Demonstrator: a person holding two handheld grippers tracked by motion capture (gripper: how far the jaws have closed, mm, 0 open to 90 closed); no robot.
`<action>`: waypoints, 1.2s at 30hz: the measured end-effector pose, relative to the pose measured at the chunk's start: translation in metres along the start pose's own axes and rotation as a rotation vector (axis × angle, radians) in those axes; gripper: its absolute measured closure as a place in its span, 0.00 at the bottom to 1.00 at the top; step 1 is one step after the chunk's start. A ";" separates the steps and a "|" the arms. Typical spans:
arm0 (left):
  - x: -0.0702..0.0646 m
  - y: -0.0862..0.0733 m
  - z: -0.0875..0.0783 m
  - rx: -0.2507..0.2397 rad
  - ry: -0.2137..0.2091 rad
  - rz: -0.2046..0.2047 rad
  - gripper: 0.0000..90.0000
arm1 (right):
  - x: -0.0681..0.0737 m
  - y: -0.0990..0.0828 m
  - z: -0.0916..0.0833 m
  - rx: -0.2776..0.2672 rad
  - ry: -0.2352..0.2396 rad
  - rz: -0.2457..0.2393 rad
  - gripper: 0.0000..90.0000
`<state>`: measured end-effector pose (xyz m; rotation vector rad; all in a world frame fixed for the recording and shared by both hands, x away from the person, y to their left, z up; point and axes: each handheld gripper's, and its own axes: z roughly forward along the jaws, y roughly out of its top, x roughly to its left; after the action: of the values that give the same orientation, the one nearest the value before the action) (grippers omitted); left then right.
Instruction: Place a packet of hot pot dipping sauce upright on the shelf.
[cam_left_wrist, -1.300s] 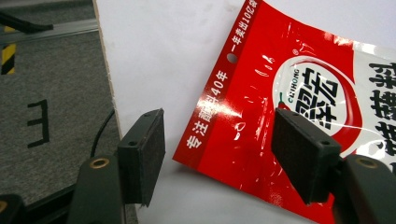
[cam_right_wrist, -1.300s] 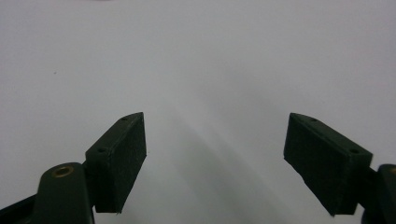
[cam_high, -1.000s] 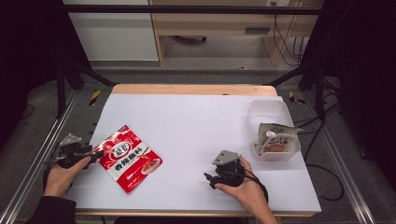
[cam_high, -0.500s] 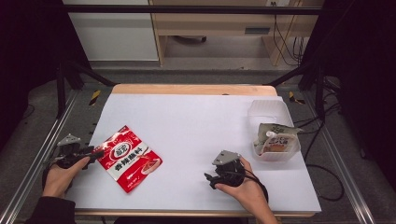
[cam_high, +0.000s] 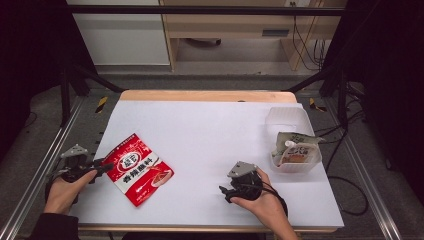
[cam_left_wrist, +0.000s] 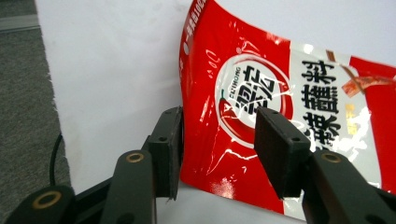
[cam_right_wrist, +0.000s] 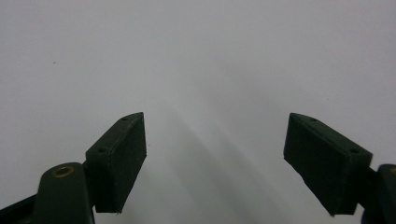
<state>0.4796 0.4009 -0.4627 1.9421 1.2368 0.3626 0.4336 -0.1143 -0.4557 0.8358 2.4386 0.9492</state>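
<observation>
A red seasoning packet (cam_high: 137, 167) with white Chinese lettering lies on the white table at the front left. My left gripper (cam_high: 102, 165) reaches it from the left. In the left gripper view the packet's (cam_left_wrist: 261, 84) near edge curls up between the jaws of the left gripper (cam_left_wrist: 217, 140). They have just been closing, but a gap still shows and the pads do not press it. My right gripper (cam_high: 225, 192) rests at the front centre-right in a hand, open. In the right gripper view, bare white table lies between the jaws of the right gripper (cam_right_wrist: 215, 154).
A clear plastic tub (cam_high: 292, 117) stands at the right side of the table with a couple of pouches inside. The white table sheet (cam_high: 210, 130) stretches between the two hands. Metal frame rails run along both sides, and cables lie on the floor at the right.
My left gripper's tips sit slightly closer in on the packet's left corner. The right hand and the packet have not moved.
</observation>
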 end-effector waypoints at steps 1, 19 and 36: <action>0.000 0.000 0.000 0.000 -0.003 -0.003 0.58 | 0.000 0.000 0.000 -0.003 0.001 0.000 0.24; 0.007 0.001 0.008 0.028 0.114 -0.015 0.94 | 0.002 0.000 0.002 0.005 0.006 -0.017 0.24; -0.008 0.015 -0.005 -0.032 0.121 0.044 1.00 | 0.001 0.000 0.000 -0.006 0.002 -0.011 0.23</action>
<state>0.4823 0.3933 -0.4472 1.9462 1.2582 0.5269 0.4333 -0.1138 -0.4559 0.8186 2.4379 0.9537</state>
